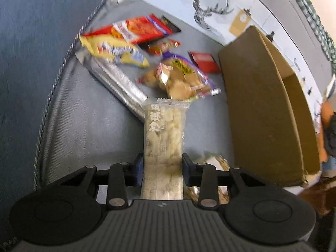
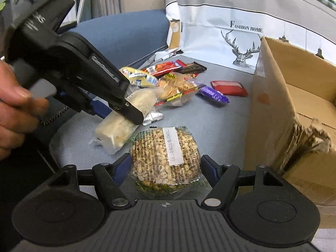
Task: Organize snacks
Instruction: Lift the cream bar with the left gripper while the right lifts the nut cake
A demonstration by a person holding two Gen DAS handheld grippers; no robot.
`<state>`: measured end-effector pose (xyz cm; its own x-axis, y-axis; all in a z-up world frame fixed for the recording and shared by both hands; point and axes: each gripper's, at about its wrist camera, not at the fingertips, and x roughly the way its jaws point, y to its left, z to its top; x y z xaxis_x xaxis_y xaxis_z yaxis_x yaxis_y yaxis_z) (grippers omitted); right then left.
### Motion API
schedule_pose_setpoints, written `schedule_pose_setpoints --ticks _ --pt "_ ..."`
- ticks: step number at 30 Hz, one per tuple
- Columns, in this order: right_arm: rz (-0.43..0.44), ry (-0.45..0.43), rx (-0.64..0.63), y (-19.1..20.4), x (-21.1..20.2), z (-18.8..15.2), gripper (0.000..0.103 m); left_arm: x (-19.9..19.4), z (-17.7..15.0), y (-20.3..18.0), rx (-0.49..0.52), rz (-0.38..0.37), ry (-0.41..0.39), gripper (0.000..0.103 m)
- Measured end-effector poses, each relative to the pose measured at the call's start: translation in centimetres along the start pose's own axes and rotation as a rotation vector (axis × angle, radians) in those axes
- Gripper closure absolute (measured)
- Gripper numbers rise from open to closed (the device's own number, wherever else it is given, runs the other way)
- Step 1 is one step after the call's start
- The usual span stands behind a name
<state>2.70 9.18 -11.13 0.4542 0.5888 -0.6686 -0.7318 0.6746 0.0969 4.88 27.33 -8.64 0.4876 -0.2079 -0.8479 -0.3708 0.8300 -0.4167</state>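
Note:
My left gripper (image 1: 162,168) is shut on a long pale rice-crisp bar in a clear wrapper (image 1: 164,136) and holds it above the grey cushion; the bar also shows in the right wrist view (image 2: 124,117), with the left gripper (image 2: 117,107) around it. My right gripper (image 2: 166,168) is shut on a round puffed-grain cake in a clear wrapper (image 2: 166,157). A pile of snack packets (image 1: 134,40) lies further back, also in the right wrist view (image 2: 168,79). An open cardboard box (image 1: 262,109) stands at the right (image 2: 294,115).
A silver foil packet (image 1: 117,82) lies left of the bar. A red packet (image 2: 230,88) and a purple one (image 2: 214,94) lie near the box. A white deer-print bag (image 2: 231,37) stands behind. Blue upholstery (image 1: 31,63) lies left.

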Motion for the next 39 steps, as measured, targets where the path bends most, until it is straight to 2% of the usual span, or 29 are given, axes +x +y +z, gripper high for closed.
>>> schedule_pose_setpoints --ticks 4,9,16,29,39 --pt "0.008 0.024 -0.012 0.0 0.1 -0.3 0.029 0.4 0.2 0.5 -0.034 0.019 0.029 0.062" --pt "0.014 0.049 0.002 -0.2 0.5 -0.4 0.028 1.0 0.3 -0.3 0.007 0.050 0.056 0.057" --pt "0.015 0.054 0.009 -0.1 0.9 -0.4 0.025 1.2 0.2 -0.2 0.027 0.055 0.058 0.056" --pt "0.016 0.051 0.005 -0.1 0.7 -0.4 0.026 1.0 0.2 -0.4 0.041 0.057 0.056 0.056" --pt "0.010 0.051 -0.008 0.0 0.6 -0.6 0.027 1.3 -0.1 -1.2 0.095 0.088 0.054 0.055"
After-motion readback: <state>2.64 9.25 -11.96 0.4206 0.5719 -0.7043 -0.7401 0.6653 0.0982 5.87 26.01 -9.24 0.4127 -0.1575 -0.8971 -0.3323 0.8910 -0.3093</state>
